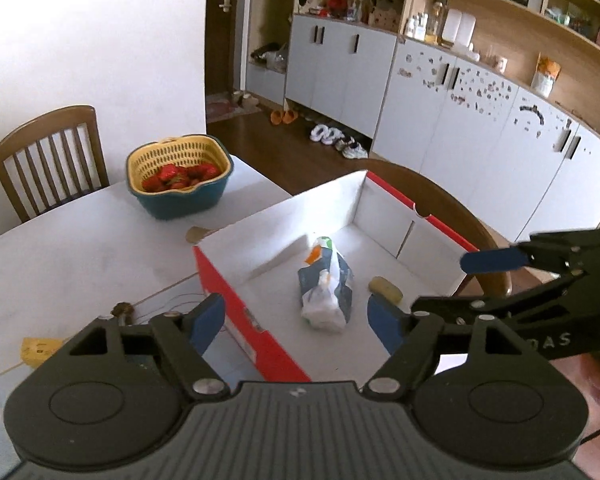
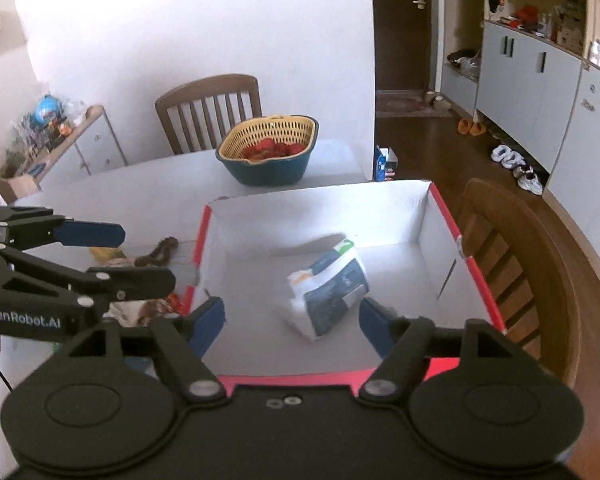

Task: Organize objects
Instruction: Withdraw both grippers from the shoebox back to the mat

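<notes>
A red box with a white inside (image 1: 384, 216) (image 2: 424, 216) stands on the white table. A blue-and-white packet (image 1: 326, 286) (image 2: 328, 288) lies inside it, next to a small yellow-brown piece (image 1: 386, 289). My left gripper (image 1: 296, 320) is open and empty above the box's left wall. My right gripper (image 2: 292, 322) is open and empty above the box's near edge, with the packet just beyond its fingertips. Each gripper also shows in the other's view, the right one (image 1: 496, 260) and the left one (image 2: 88, 236). A yellow item (image 1: 38, 350) (image 2: 106, 253) and a brown item (image 1: 122, 312) (image 2: 158, 251) lie on the table left of the box.
A teal and yellow basket of strawberries (image 1: 180, 176) (image 2: 270, 148) stands at the table's far edge. Wooden chairs stand behind the table (image 1: 48, 160) (image 2: 208, 108) and to the right of the box (image 2: 520, 256). Cabinets and shoes line the far wall.
</notes>
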The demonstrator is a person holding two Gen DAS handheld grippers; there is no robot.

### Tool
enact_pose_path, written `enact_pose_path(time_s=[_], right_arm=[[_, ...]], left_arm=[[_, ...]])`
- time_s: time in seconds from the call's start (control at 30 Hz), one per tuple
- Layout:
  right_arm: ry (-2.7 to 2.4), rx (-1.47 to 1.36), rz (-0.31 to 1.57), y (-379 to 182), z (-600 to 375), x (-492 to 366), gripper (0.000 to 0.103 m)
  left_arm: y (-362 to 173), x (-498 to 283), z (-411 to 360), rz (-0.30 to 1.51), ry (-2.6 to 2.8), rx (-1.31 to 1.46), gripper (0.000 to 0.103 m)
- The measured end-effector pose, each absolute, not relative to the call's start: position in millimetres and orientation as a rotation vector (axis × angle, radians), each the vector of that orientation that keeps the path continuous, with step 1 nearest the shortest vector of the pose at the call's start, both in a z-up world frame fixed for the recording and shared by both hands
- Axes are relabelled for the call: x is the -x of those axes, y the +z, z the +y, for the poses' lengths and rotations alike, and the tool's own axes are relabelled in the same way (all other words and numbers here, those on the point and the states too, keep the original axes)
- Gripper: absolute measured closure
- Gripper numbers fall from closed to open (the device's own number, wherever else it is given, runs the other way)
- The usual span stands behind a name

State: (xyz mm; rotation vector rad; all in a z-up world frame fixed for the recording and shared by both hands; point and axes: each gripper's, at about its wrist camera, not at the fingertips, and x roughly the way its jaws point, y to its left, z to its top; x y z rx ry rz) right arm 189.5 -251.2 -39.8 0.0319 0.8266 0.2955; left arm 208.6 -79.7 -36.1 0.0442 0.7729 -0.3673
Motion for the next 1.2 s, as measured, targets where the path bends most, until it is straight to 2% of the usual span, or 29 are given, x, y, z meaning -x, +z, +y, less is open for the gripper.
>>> enact_pose_path(time_s=[0.13,0.2,0.27,0.43,0.57,0.63,0.83,0.9,1.2], right_arm=[[0.278,-0.070,0.806,-36,-242,-174,0.019],[0.273,-0.075,0.796,-34,-235,-169,0.017],[0.269,-0.071,0.779,-31,-227,-163,0.009],[0.259,-0.075,0.736,-25,-208,-148,0.004],[0.251,-0.073,0.731,-25,-191,-139,0.004],[0.251,-0.071,0.730,-25,-182,-135,0.004],[0.258,-0.089,0.740,-28,-155,-127,0.004],[0.263,-0.089,0.746,-30,-144,-125,0.004],[0.280,-0.023,0.758,-39,-99,-119,0.004]], left_arm=[[-32,-197,-64,0.755,-0.369,-0.039,0.019],[-31,-192,-55,0.751,-0.372,-0.033,0.019],[-32,-187,-47,0.751,-0.366,-0.029,0.019],[-34,-177,-25,0.738,-0.350,-0.008,0.019],[-33,-171,-6,0.720,-0.340,0.014,0.018],[-33,-168,3,0.715,-0.335,0.017,0.010],[-32,-161,30,0.686,-0.300,0.004,0.006],[-33,-158,39,0.673,-0.302,0.005,0.000],[-35,-153,93,0.623,-0.277,0.038,0.000]])
